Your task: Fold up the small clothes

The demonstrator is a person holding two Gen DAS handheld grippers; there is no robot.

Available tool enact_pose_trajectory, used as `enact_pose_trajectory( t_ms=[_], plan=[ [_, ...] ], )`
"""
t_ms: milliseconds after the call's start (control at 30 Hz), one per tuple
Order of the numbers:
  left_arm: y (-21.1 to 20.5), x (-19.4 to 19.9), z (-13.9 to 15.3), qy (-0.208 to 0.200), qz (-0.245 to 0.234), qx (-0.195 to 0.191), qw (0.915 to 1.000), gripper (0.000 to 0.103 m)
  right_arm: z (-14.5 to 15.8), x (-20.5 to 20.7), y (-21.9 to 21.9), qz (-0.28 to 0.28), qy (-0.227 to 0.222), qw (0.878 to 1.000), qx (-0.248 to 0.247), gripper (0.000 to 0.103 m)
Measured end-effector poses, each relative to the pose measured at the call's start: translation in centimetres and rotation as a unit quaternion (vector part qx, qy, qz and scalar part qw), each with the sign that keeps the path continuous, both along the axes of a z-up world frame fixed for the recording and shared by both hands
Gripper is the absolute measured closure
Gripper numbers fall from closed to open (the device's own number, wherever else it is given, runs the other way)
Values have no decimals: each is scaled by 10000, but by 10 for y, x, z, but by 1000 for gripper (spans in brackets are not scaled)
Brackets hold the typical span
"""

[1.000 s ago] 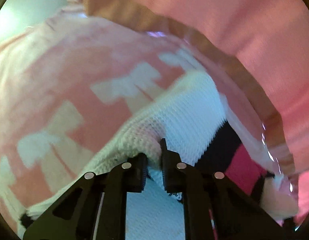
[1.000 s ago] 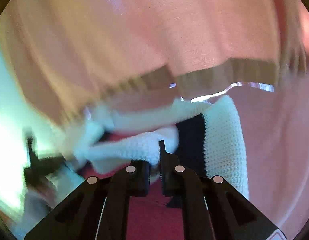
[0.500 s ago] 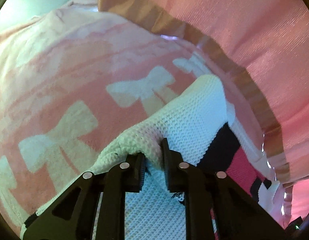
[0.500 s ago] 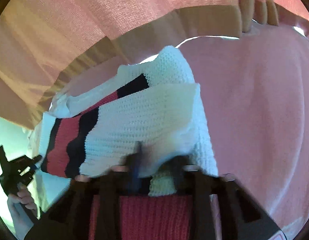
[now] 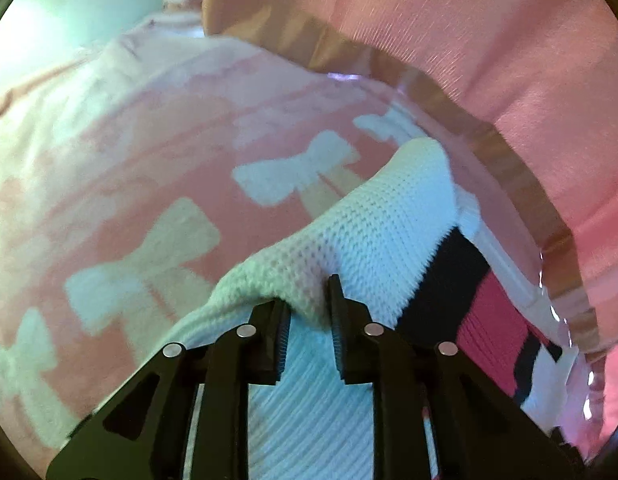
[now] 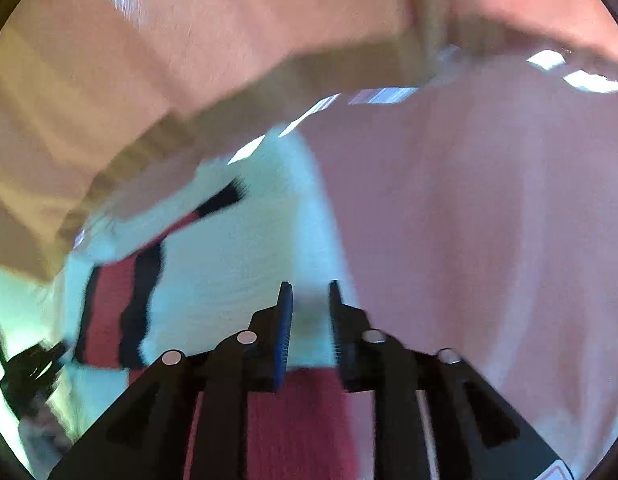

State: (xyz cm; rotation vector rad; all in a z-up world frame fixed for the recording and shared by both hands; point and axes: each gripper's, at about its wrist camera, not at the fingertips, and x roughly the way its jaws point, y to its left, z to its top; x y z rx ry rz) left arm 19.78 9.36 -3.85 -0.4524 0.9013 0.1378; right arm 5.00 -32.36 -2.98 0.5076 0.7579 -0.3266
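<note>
A white knit sweater (image 5: pixel 389 220) with black and red stripes lies on a pink blanket with white bows (image 5: pixel 169 168). My left gripper (image 5: pixel 309 296) has a raised fold of the white knit between its pads; its jaws are opening and the fold still fills the gap. In the blurred right wrist view the sweater (image 6: pixel 229 264) lies doubled over on a pink cloth (image 6: pixel 489 220). My right gripper (image 6: pixel 309 286) stands at its white right edge, jaws opening, the knit between them but not pinched. The left gripper (image 6: pixel 57 354) shows at the far left.
A pink curtain with a tan hem (image 5: pixel 469 48) hangs close behind the sweater and also fills the top of the right wrist view (image 6: pixel 189 40). A person's hand (image 6: pixel 41 428) holds the left gripper at the lower left. Bright pale light sits at the upper left (image 5: pixel 49 20).
Both grippers' jaws have widened. The right gripper swung and carried the white part of the sweater over onto its striped part, then loosened. The left gripper hardly moved.
</note>
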Motion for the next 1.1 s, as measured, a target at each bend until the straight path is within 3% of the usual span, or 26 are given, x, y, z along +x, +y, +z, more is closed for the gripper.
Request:
enact_pose_trajectory(
  t_ms=[67, 100, 167, 267, 333, 467, 667, 800, 867, 933, 1033, 1100],
  plan=[
    [-2, -8, 6, 4, -87, 160, 9998, 78, 17, -5, 20, 353, -353, 9983, -308, 79],
    [-1, -11, 8, 36, -55, 283, 9996, 64, 24, 2, 37, 809, -449, 9951, -357, 79],
    [1, -15, 12, -35, 202, 869, 9960, 54, 32, 21, 77, 1525, -478, 9859, -495, 79],
    [13, -12, 9, -82, 356, 1418, 9892, 53, 27, 57, 147, 2551, -503, 9630, -706, 87],
    [29, -6, 1, 161, 438, 1187, 9918, 54, 18, 86, 187, 2960, -454, 9509, -777, 100],
    [60, -4, 1, 238, 699, 720, 9947, 54, -7, 143, 243, 3256, -245, 9440, -477, 102],
    [74, -6, 29, -273, 780, 973, 9918, 53, -16, 206, 290, 3151, -265, 9477, -431, 101],
    [73, -7, 43, -512, 623, 914, 9925, 53, -13, 236, 327, 3380, -115, 9365, -927, 100],
    [67, -5, 45, -580, 517, 1033, 9916, 53, -7, 234, 328, 3383, -87, 9355, -1016, 100],
    [57, -2, 44, -597, 254, 1019, 9927, 53, 8, 214, 310, 3361, -379, 9380, -761, 101],
    [37, -2, 39, -567, -312, 668, 9957, 51, 28, 164, 260, 3183, -570, 9416, -945, 101],
    [19, -2, 34, -549, -591, 731, 9941, 49, 31, 132, 214, 2924, -439, 9486, -1130, 101]
  ],
)
